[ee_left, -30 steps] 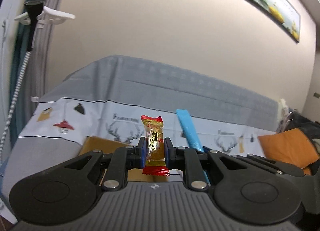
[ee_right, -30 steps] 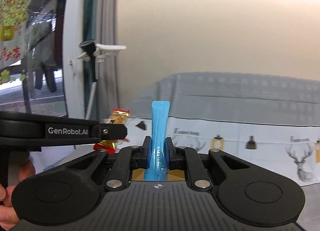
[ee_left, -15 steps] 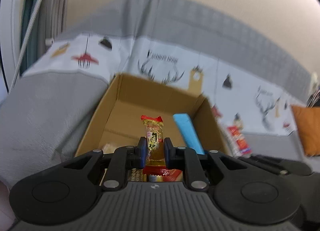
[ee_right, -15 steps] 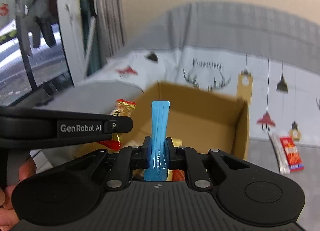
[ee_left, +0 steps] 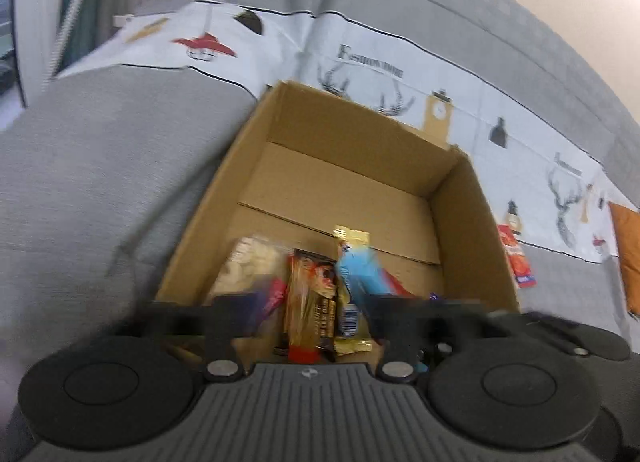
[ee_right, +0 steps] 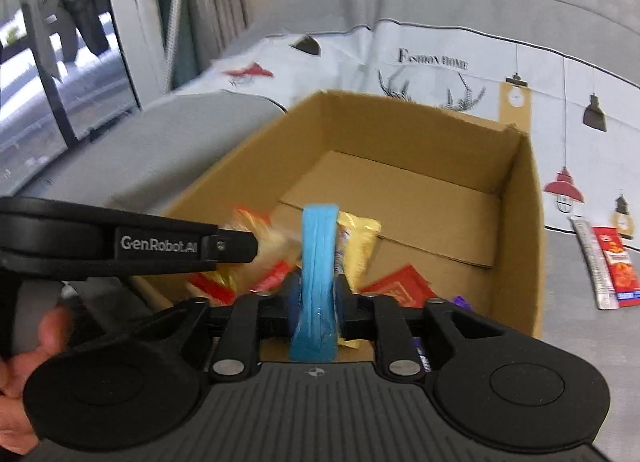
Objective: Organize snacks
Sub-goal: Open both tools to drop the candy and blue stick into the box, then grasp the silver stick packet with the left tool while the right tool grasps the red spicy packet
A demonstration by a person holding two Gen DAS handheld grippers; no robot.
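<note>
Cardboard box (ee_right: 520, 222) sits on the grey sofa and is my landmark. My left gripper (ee_left: 308, 318) has its jaws spread wide above the box's near end; the gold-and-red candy (ee_left: 310, 302) hangs blurred between them, touching neither, I judge released so it drops onto the snack pile just inside the near wall. My right gripper (ee_right: 316, 302) is clamped on the blue stick pack (ee_right: 318, 262), upright over the same pile, presumably next to go. A red sachet (ee_right: 614, 262) lies outside the box, beyond its right wall.

Matt brown cardboard box (ee_right: 516, 222), glossy blue plastic wrapper (ee_right: 317, 262), grey woven cloth sofa (ee_left: 100, 166).
</note>
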